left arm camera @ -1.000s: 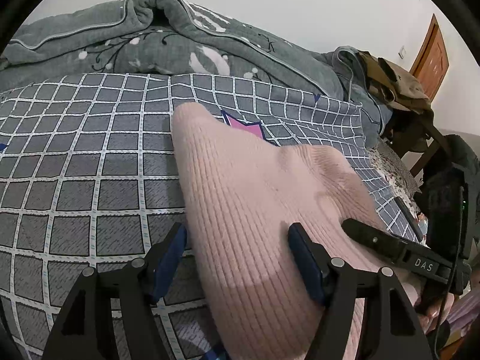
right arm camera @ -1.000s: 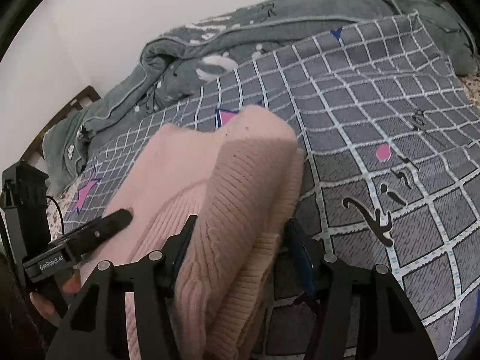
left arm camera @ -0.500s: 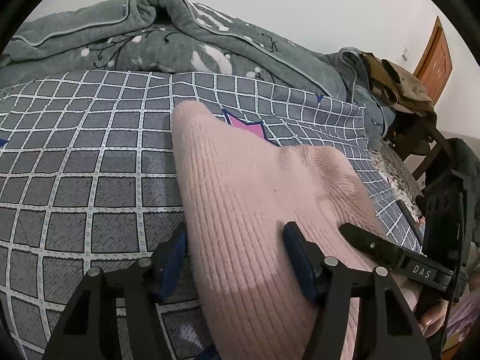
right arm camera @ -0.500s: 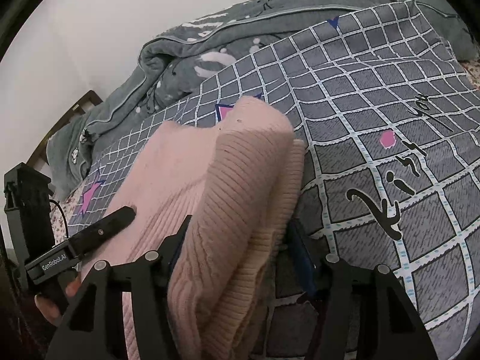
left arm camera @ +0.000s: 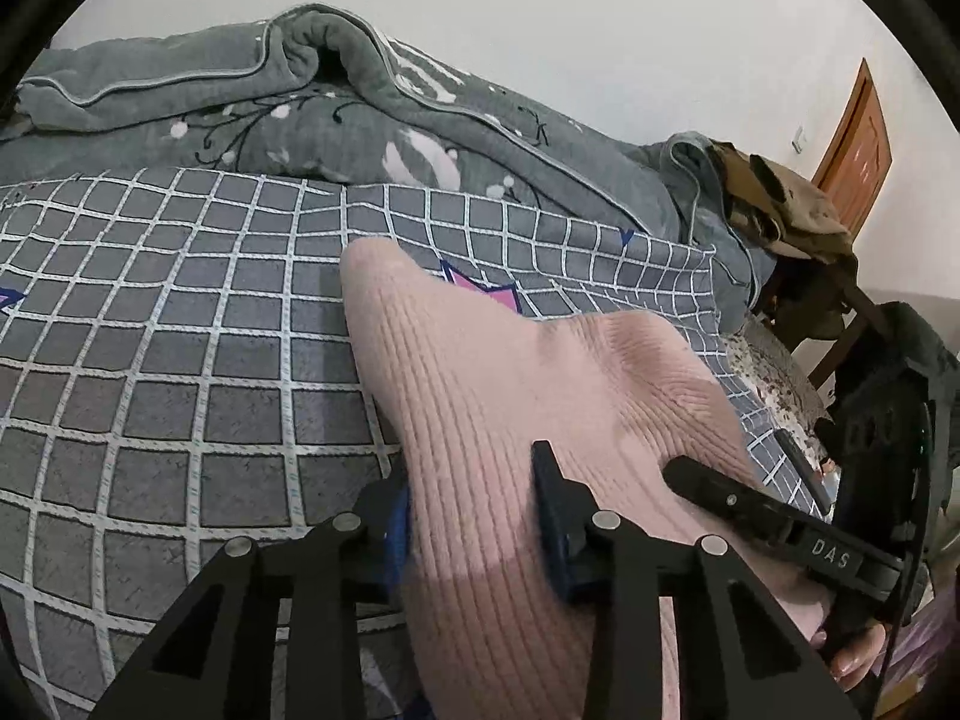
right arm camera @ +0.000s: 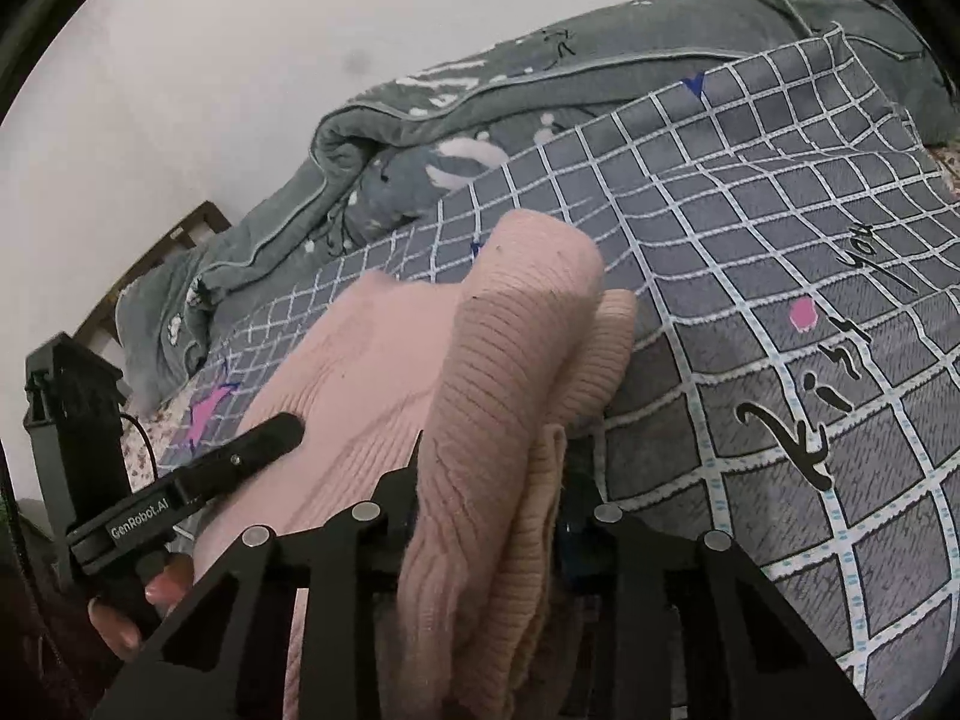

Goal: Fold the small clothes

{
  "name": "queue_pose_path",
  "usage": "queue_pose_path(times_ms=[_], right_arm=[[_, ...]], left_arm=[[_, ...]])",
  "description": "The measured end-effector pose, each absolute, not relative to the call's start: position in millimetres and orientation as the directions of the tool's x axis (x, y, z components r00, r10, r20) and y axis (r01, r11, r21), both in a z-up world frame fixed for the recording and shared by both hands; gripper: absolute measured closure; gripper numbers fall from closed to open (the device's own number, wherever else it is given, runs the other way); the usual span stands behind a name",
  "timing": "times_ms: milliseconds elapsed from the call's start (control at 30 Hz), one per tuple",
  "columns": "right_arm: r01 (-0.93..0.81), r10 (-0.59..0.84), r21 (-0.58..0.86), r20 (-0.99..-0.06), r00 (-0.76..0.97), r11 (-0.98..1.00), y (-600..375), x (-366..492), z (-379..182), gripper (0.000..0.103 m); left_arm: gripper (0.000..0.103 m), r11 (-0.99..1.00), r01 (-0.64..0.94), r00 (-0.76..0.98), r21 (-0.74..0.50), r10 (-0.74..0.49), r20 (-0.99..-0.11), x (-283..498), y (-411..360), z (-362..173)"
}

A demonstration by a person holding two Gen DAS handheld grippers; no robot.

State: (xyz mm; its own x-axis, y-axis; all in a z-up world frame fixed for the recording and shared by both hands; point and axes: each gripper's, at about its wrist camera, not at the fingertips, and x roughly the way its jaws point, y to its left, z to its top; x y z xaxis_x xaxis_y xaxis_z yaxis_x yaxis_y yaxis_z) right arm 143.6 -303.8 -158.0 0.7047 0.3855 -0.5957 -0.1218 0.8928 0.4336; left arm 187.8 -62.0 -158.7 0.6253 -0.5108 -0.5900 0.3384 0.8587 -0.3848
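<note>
A pink ribbed knit garment (left arm camera: 510, 372) lies on the grey checked bed cover (left arm camera: 180, 360). My left gripper (left arm camera: 471, 474) has its jaws closing on the garment's near left edge, and the blue pads press into the knit bunched between them. In the right wrist view the garment (right arm camera: 372, 372) is doubled over along its right side. My right gripper (right arm camera: 492, 468) is closing on that thick fold, which is squeezed between its pads. The right gripper's black finger (left arm camera: 720, 495) rests on the knit in the left view. The left gripper's finger (right arm camera: 252, 450) shows likewise.
A rumpled grey quilt (left arm camera: 300, 108) is heaped along the wall at the back of the bed. A chair piled with brown clothing (left arm camera: 780, 204) stands off the bed's right end, before a wooden door (left arm camera: 858, 132). A wooden headboard (right arm camera: 174, 240) sits at the far left.
Both grippers' jaws have narrowed onto the pink garment, and the knit now bunches up between the pads. Neither hand has shifted much.
</note>
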Motion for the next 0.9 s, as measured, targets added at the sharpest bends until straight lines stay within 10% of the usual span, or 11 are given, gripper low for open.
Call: queue_pose_path(times_ms=[900], right_arm=[[-0.286, 0.453, 0.356, -0.606, 0.654, 0.890, -187.1, 240.3, -139.6, 0.074]], left_arm=[[0.069, 0.925, 0.193, 0.724, -0.329, -0.360, -0.589, 251.2, 26.0, -146.7]])
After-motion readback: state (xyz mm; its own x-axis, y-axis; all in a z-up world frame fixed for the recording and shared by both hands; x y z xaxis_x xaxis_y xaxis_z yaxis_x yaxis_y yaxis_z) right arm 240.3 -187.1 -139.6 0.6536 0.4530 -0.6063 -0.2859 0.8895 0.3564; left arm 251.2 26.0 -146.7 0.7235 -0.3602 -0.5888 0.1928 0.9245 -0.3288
